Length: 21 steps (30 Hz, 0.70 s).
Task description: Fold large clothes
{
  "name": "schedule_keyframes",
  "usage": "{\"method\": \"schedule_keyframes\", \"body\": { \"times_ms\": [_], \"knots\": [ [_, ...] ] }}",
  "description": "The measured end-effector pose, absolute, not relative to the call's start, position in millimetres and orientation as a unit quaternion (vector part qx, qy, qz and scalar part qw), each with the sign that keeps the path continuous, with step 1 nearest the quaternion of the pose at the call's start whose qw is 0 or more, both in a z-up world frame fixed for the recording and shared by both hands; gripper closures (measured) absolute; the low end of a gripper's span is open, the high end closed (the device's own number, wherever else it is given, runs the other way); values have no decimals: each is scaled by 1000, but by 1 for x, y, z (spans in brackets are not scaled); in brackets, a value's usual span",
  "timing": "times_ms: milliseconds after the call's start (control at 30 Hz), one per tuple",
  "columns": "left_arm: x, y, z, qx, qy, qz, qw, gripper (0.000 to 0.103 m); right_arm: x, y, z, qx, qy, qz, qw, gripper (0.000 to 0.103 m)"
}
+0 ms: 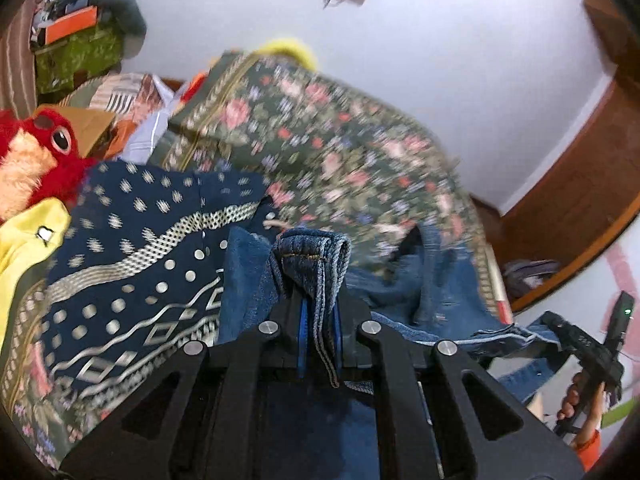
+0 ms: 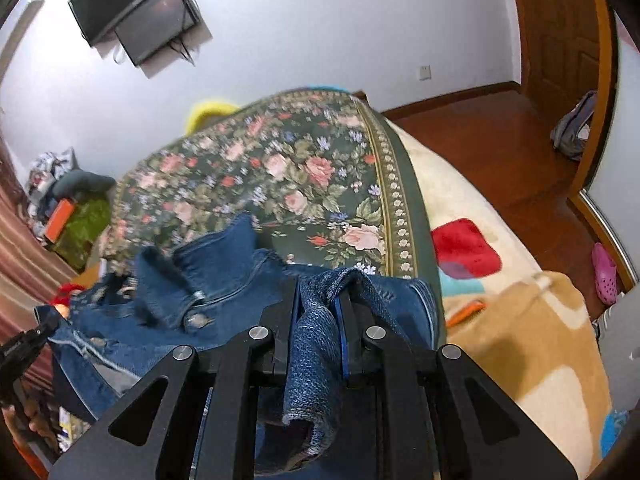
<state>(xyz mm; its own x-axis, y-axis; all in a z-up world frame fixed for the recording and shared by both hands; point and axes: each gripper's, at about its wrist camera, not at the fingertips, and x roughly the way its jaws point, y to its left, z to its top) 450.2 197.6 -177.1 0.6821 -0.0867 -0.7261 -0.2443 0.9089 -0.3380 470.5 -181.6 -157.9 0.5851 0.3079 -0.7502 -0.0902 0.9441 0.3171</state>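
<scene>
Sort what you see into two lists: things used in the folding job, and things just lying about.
In use: denim jacket, left tongs, right tongs, floral bedspread.

Lying about: red plush toy, navy patterned cloth, backpack, pink clog, television.

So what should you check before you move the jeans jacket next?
1. Left gripper shut on the denim jacket: ok, an edge is pinched between its jaws.
2. Right gripper shut on the jacket: ok, a bunched fold sits in its jaws.
3. Jacket spread flat: not ok, it is crumpled between the two grippers.
4. Landing spot on the floral bedspread: ok on the right wrist view, bare cloth ahead.
5. Navy patterned cloth out of the way: cannot tell, it lies close beside the jacket.
</scene>
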Motion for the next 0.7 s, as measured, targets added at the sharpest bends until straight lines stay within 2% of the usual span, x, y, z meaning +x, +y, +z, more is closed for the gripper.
{"method": "schedule_keyframes", "body": {
  "times_ms": [133, 300, 400, 467, 700],
  "knots": [
    [482, 203, -222, -191, 435, 76, 877, 92, 497, -170, -189, 75, 478, 103, 869, 86],
    [490, 194, -237, -147, 445, 84, 880, 88, 505, -179, -210, 75, 517, 108, 846, 79],
    [490, 188, -234, -115, 454, 78, 880, 88, 502, -193, -207, 92, 527, 94, 840, 71],
    [488, 188, -229, -111, 467, 69, 875, 86, 491, -202, -193, 59, 513, 50, 855, 51],
    [456, 177, -187, -111, 461, 17, 880, 77, 437, -202, -147, 4, 482, 103, 870, 48]
  ]
}}
